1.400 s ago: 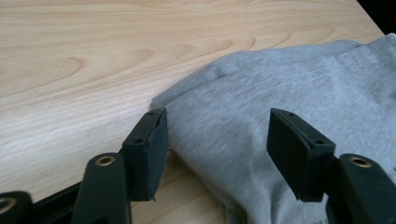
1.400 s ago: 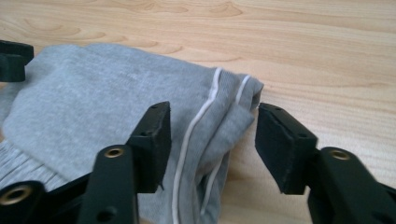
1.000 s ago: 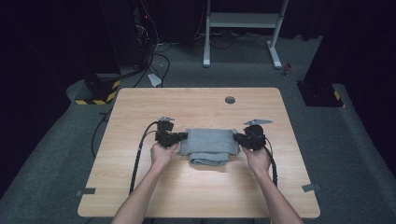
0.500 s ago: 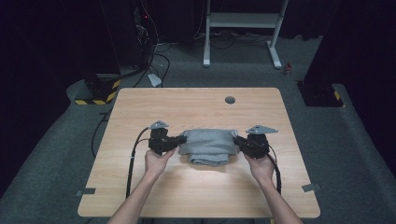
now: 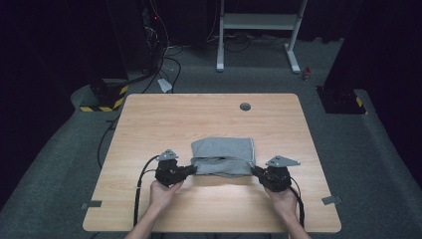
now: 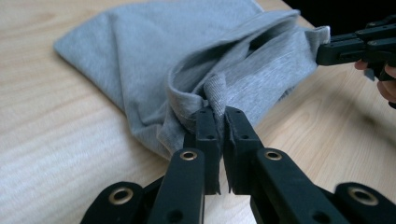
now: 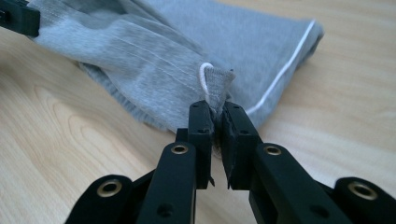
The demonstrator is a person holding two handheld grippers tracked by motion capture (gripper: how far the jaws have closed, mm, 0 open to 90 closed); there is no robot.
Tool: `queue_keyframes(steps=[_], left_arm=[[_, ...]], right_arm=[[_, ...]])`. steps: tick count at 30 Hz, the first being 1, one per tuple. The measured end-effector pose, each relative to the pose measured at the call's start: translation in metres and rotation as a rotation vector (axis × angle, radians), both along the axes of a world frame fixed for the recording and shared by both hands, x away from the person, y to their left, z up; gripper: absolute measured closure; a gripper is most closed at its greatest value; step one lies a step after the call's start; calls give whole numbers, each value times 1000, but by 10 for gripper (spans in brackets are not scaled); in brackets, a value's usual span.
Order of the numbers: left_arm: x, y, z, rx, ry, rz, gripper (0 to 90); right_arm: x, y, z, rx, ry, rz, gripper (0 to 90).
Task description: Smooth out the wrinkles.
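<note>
Grey folded cloth (image 5: 223, 157) lies on wooden table (image 5: 209, 117), near middle, slightly toward near edge. Left gripper (image 5: 191, 170) clamped on cloth's near-left corner; bunched fabric pinched between jaws in left gripper view (image 6: 215, 109). Right gripper (image 5: 255, 170) clamped on near-right corner; hem with white stitching caught between jaws in right gripper view (image 7: 214, 100). Near edge of cloth lifted, stretched between grippers; far part flat on table. Small round grommet (image 5: 245, 106) far, well apart from cloth.

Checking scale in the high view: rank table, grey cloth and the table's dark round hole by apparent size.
1. Table
2. Cloth
3. Hole
All lie on one surface, so the ranking holds.
</note>
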State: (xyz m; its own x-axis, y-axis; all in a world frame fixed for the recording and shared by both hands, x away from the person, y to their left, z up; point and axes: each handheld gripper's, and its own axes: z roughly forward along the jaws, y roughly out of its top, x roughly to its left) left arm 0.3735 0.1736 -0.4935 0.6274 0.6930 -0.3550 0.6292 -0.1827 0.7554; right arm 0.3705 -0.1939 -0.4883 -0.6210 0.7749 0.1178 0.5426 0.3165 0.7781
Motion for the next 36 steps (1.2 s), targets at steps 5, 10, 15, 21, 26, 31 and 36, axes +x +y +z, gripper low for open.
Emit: queue_keyframes(steps=[5, 10, 15, 21, 26, 31, 36], left_arm=[[-4, 0, 0, 8, -24, 4, 849], [-14, 0, 0, 56, -49, -11, 840], [-19, -1, -8, 77, -39, -13, 839], [-25, -3, -12, 104, -43, -29, 847], [-28, -3, -13, 126, -54, -39, 854], [-31, -2, -15, 131, -53, -38, 860], [-35, -2, -18, 138, -48, -41, 862]], right_arm=[[-1, -2, -1, 11, -5, -1, 827], [-12, -3, 0, -18, -30, 13, 826], [-17, -5, -7, -27, -7, 10, 826], [-22, -8, -13, -44, -6, 23, 831], [-26, -6, -15, -65, -4, 30, 834], [-29, -7, -17, -73, -5, 31, 838], [-31, -7, -18, -85, -5, 37, 838]])
